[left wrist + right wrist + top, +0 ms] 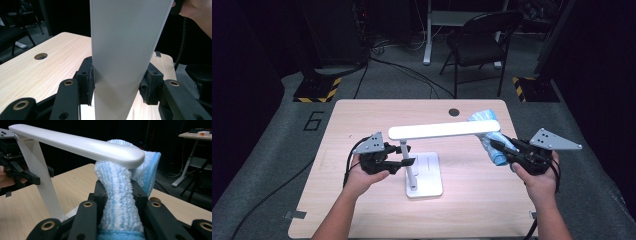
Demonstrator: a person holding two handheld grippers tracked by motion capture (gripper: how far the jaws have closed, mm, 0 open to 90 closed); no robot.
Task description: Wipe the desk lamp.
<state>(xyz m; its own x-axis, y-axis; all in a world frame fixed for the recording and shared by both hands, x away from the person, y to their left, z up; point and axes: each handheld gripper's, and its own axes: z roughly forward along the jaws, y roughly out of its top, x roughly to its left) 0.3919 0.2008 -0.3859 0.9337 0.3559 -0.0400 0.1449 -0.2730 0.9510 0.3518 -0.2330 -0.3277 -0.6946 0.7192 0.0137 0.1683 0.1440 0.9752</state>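
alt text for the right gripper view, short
The right hand-held gripper is shut on a blue and white cloth, pressing it against the end of a white desk lamp's head. Farther left, the left hand-held gripper holds the lamp's post above a wooden table.

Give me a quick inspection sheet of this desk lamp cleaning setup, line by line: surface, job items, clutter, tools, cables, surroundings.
Surface: light wooden table with a round cable hole near the far edge.
Job's things: white desk lamp standing on its flat base, upright post, long level head; blue and white cloth pressed against the underside of the head's free end.
Clutter: nothing seen.
Tools: left tool shut on the lamp post; right tool shut on the cloth.
Cables: a black cable loops from the left tool; more black cables run over the floor behind the table.
Surroundings: grey carpet, black folding chair, two hazard-striped stand bases, dark room.
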